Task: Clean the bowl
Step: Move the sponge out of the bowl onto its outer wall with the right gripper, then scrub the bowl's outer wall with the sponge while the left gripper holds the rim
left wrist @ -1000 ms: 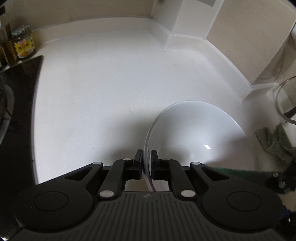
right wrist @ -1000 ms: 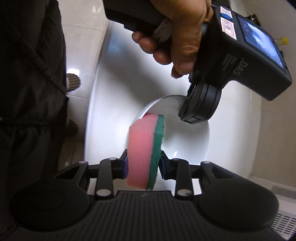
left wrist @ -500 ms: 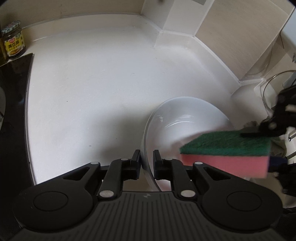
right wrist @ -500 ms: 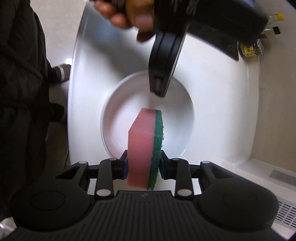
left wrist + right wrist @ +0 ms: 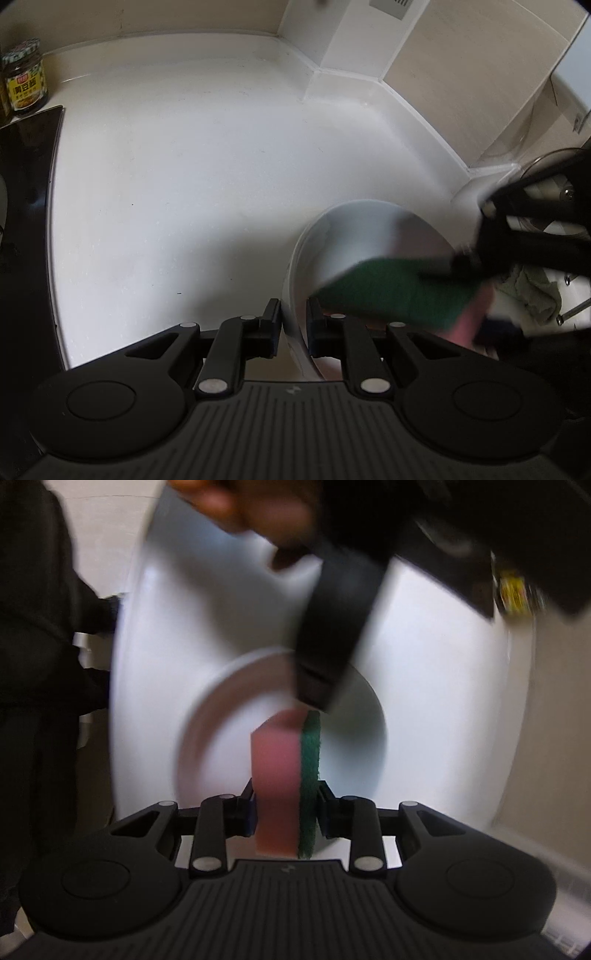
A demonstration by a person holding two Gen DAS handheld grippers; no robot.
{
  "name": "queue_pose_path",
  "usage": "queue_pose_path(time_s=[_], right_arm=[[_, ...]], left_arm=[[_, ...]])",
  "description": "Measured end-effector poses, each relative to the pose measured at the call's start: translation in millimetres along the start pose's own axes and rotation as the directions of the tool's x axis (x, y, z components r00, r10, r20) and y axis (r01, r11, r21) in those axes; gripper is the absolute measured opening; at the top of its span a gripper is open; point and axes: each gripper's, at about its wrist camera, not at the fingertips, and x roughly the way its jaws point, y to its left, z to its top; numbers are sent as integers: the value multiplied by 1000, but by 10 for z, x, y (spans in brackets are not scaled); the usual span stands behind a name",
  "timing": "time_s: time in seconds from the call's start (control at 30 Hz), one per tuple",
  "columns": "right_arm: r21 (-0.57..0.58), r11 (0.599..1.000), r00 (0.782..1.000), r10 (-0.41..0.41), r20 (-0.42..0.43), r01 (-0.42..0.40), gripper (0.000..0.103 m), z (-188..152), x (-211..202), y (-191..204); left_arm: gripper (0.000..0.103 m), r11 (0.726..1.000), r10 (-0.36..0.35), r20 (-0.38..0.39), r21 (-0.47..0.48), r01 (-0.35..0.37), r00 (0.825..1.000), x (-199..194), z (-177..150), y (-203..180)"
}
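Note:
A white bowl (image 5: 354,236) sits on the white counter. My left gripper (image 5: 293,321) is shut on its near rim. My right gripper (image 5: 286,806) is shut on a pink sponge with a green scrub side (image 5: 286,771), held on edge over the bowl (image 5: 229,709). In the left wrist view the sponge (image 5: 391,291) reaches into the bowl from the right, green side up, blurred by motion. The left gripper's body (image 5: 332,642) shows above the bowl in the right wrist view, with the hand that holds it.
A labelled jar (image 5: 24,83) stands at the far left by a black cooktop (image 5: 22,192). A grey-green rag (image 5: 532,291) and a wire rack (image 5: 554,166) are at the right. Beige tiled walls edge the counter. The person's dark clothing (image 5: 44,664) is at the left.
The sponge has moved further into the bowl and tilted. Both views are now blurred by fast motion. The left gripper keeps its hold on the rim.

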Motion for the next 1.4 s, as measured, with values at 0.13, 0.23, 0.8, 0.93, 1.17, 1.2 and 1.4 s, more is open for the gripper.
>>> queue_pose_path(time_s=[0.13, 0.23, 0.8, 0.93, 1.17, 1.2, 1.4], right_arm=[[-58, 998, 998, -18, -56, 15, 26, -57, 61, -6], [-11, 997, 995, -81, -64, 80, 26, -34, 202, -147], [916, 377, 988, -16, 153, -136, 26, -1845, -306, -638], [929, 174, 941, 149, 303, -326, 26, -2156, -147, -290], [900, -137, 884, 175, 434, -414, 27, -2343, 8, -221], [893, -174, 881, 167, 442, -415, 27, -2350, 6, -242], [854, -318, 863, 163, 477, -412, 31, -2389, 40, -238]], left_arm=[[10, 1000, 11, 2, 12, -11, 1000, 23, 12, -25], [9, 1000, 15, 3, 23, -15, 1000, 9, 17, -41], [5, 973, 14, -26, 229, -8, 1000, 93, 231, -97], [7, 960, -11, -31, 280, 19, 999, 147, 311, -108], [9, 937, -9, -27, 348, 18, 1000, 153, 331, -163], [9, 937, -7, -23, 349, 15, 1000, 150, 331, -162], [9, 935, 3, -11, 353, 1, 1000, 158, 355, -190]])
